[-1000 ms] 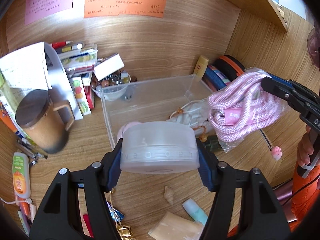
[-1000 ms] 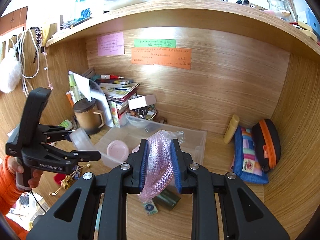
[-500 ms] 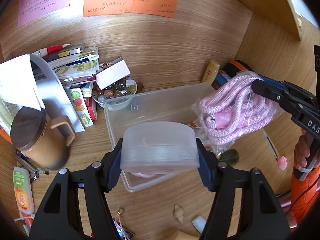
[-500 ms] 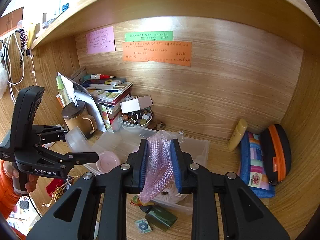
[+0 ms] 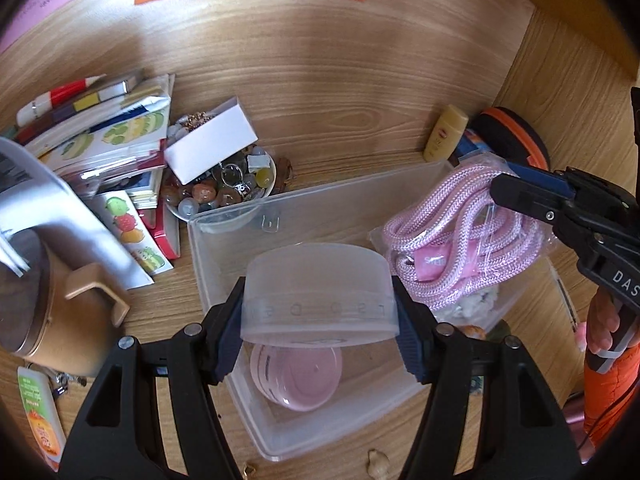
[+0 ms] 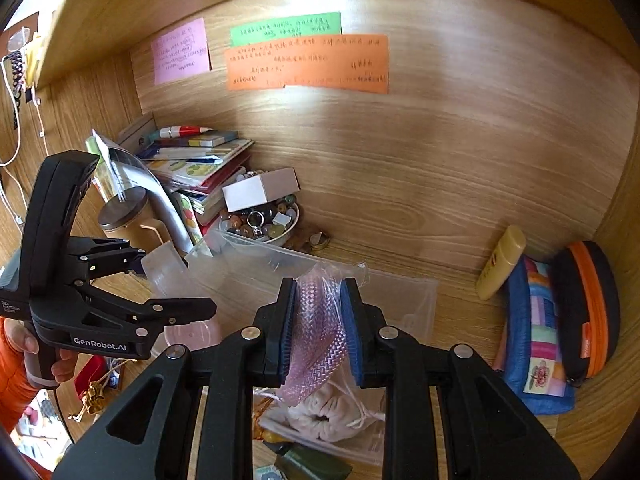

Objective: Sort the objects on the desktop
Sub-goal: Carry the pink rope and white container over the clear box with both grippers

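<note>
My left gripper (image 5: 320,300) is shut on a round frosted plastic container (image 5: 319,292) and holds it above the clear plastic bin (image 5: 224,240). A pink round lid (image 5: 298,376) lies in the bin below it. My right gripper (image 6: 319,320) is shut on a bagged pink rope (image 6: 316,336) and holds it over the bin's (image 6: 400,300) right part; the rope also shows in the left wrist view (image 5: 452,240). A white cloth pouch (image 6: 332,412) lies under the rope.
A bowl of beads (image 5: 224,188) with a white box (image 5: 212,148) stands behind the bin. Stacked books (image 5: 100,136) and a brown mug (image 5: 48,312) are at the left. A yellow tube (image 6: 500,268) and pouches (image 6: 560,328) are at the right.
Both grippers have moved forward and closer to the bin with their loads. The container now hangs over the pink lid and the rope over the bin's right part.
</note>
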Demonstrator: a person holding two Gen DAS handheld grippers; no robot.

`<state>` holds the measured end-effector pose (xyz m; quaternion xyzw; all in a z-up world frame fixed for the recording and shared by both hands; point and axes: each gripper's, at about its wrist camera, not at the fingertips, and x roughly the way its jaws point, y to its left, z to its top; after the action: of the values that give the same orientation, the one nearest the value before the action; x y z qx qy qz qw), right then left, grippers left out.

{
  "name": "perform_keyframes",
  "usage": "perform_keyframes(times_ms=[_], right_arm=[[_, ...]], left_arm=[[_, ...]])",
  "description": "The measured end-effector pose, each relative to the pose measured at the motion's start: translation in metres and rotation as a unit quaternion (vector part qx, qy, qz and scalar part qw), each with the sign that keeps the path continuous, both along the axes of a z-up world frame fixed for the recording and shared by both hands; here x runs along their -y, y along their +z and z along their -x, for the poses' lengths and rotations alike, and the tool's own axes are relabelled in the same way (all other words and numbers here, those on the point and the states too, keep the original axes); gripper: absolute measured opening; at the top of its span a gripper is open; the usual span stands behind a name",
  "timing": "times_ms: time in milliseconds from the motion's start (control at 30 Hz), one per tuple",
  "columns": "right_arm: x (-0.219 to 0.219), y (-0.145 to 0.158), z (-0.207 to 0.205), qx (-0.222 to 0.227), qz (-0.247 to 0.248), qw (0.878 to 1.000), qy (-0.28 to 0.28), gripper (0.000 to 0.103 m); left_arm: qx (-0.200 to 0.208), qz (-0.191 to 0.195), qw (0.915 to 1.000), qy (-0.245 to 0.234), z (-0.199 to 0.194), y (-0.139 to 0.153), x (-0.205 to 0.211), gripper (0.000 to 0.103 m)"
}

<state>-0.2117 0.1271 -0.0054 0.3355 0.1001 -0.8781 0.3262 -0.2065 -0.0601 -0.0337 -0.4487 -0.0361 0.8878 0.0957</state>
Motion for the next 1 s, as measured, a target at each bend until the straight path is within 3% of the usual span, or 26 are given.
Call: perform_keyframes(times_ms=[433,1000], right_arm=[[0.011,-0.041,0.031,0.035,-0.031,0.999,0.013,0.02],[0.011,-0.062,0.042,0.049,-0.065,0.997,0.011,0.02]], left_arm=[[0.042,0.022,0.9989,-0.007,0.04,-0.037,-0.007,0.065],[0.057,0.092,0.9938,-0.025,0.051,-0.048,-0.028,0.065]])
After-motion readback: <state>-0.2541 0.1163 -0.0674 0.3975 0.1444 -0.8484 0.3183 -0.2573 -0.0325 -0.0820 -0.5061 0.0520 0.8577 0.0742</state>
